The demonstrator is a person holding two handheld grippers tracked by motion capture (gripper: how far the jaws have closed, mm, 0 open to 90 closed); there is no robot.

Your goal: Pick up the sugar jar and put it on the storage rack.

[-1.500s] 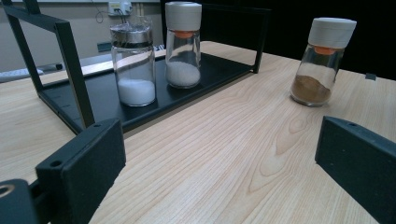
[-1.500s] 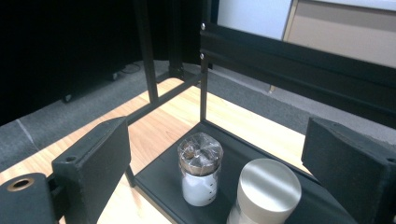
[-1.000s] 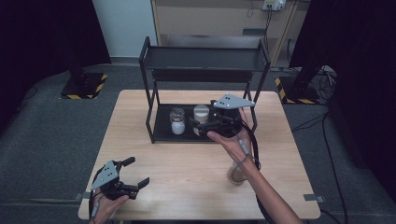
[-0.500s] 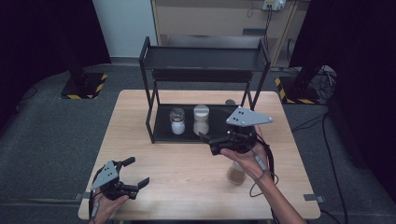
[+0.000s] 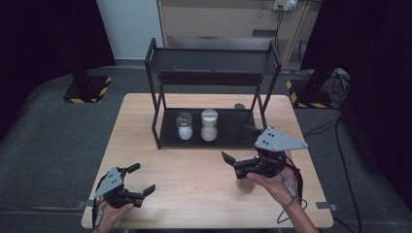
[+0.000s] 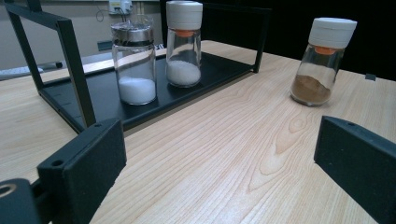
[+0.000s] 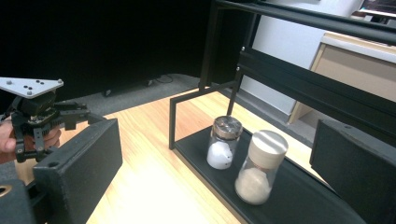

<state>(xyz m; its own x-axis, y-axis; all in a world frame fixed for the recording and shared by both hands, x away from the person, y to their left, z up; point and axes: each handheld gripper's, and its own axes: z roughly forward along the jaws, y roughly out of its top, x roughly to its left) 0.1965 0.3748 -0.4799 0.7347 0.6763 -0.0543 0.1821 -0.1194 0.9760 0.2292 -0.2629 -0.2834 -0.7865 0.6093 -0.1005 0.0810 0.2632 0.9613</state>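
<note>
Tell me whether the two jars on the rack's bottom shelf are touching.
Apart. In the left gripper view a strip of black shelf shows between the metal-lidded jar and the white-capped jar.

Bare tabletop (image 5: pixel 194 165) before rack (image 5: pixel 158 121)

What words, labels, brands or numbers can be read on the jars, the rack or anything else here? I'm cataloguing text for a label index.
None: no readable text in any view.
The metal-capped jar, the white-capped jar and the brown spice jar carry no label.
The black rack is unmarked.
The yellow-and-black hazard stripes on the floor stand are a pattern, with no words.
The wall socket is too small to tell.
</note>
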